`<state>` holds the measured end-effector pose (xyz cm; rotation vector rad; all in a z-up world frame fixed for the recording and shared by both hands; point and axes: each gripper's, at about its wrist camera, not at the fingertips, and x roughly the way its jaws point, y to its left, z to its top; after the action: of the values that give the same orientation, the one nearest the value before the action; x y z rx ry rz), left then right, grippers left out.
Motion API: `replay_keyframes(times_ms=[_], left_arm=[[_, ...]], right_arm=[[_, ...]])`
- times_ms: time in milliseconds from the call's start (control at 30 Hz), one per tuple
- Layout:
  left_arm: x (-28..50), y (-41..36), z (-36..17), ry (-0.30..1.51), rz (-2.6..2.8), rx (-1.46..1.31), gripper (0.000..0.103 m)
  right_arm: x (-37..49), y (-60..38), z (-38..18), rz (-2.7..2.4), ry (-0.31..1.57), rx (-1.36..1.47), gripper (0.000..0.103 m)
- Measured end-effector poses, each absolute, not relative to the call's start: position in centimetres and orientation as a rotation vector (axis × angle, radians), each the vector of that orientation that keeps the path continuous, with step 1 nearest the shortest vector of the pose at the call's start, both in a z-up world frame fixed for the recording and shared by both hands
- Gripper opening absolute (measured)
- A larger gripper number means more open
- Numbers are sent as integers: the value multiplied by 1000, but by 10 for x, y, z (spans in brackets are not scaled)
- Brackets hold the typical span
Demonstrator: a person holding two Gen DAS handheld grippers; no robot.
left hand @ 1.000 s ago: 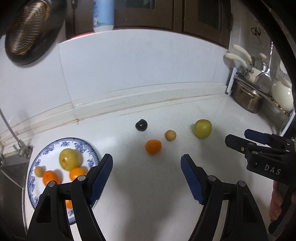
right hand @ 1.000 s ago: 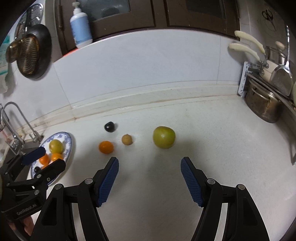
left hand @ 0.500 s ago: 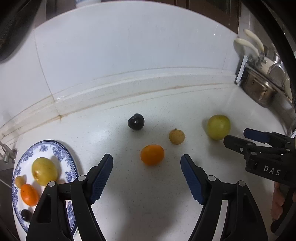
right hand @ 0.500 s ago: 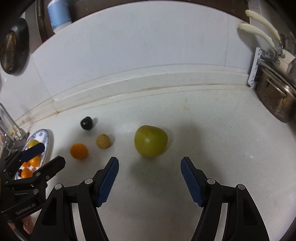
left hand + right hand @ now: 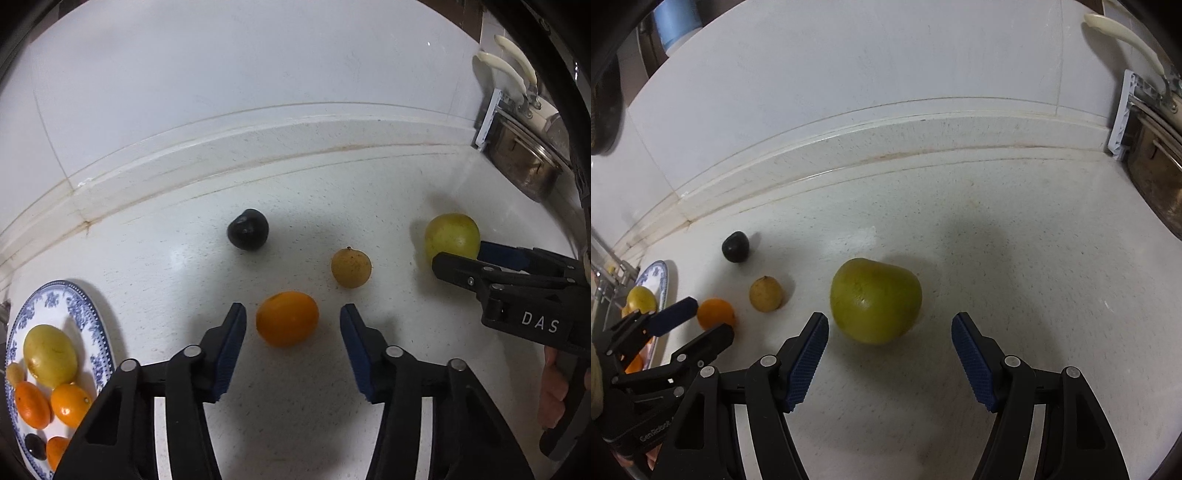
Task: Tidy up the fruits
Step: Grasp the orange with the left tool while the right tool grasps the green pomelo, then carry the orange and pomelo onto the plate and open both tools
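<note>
An orange [image 5: 287, 318] lies on the white counter between the blue pads of my left gripper [image 5: 292, 310]. Its jaws are closing, with a small gap still showing on each side of the fruit. A large green fruit [image 5: 875, 301] sits just ahead of and between the fingers of my right gripper [image 5: 890, 319], which stands open and clear of it. A dark plum [image 5: 247, 234] and a small tan fruit [image 5: 351, 267] lie further back. At the left, the blue-patterned plate [image 5: 86, 308] holds several fruits.
A steel pot [image 5: 524, 162] stands at the right end of the counter below white-handled utensils [image 5: 498, 70]. The raised backsplash ledge [image 5: 258, 147] runs along the back. A sink fitting [image 5: 613, 273] is at the far left beside the plate.
Both grippers have come forward and down toward the fruit. The left jaws have narrowed around the orange. The right gripper now frames the green fruit, its opening unchanged.
</note>
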<state>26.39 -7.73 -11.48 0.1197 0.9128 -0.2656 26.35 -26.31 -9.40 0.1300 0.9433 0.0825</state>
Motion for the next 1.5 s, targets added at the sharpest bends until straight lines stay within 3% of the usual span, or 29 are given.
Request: replay_keyframes(times_ms=[200,400,1500], left_arm=[[269,-76,-116,923,-255,103,37],[270,-74,-115,922,-257,101,34],[180,-20,-33,694,-229,18,34]], right_arm=[[269,-263,-95,104,940,109,69],[271,-259,-99,144,939,112,50],[186,-207,-29,253,768,89,50]])
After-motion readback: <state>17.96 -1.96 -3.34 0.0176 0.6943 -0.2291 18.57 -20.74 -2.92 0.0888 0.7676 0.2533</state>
